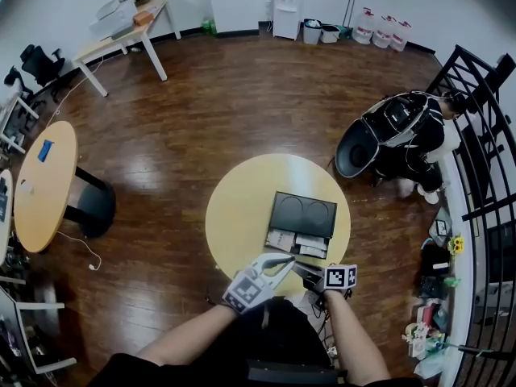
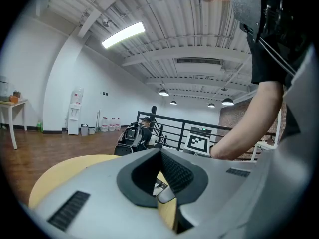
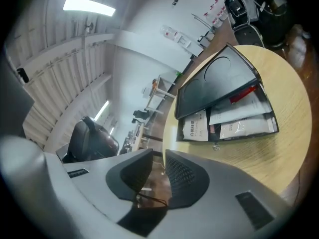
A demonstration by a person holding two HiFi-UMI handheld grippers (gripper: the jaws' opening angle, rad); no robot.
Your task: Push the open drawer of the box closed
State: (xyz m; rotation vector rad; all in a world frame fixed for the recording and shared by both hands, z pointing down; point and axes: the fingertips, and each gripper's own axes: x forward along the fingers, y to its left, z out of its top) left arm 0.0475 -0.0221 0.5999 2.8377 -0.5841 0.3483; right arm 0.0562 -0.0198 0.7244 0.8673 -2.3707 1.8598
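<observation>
I find one flat black box [image 1: 302,214], two circular outlines moulded in its lid; it lies level on the round yellow table [image 1: 242,216], toward 3 o'clock of the table's centre. Its drawer [image 3: 239,135] stands pulled out on the 6 o'clock side, still open; white printed packets [image 3: 194,126] lie flat inside, side by side.

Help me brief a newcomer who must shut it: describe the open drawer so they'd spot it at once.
Find the round yellow table at the middle of the wooden floor. On its right half lies a flat black box. The drawer juts from the box's near edge and is the only part showing white packets.
</observation>
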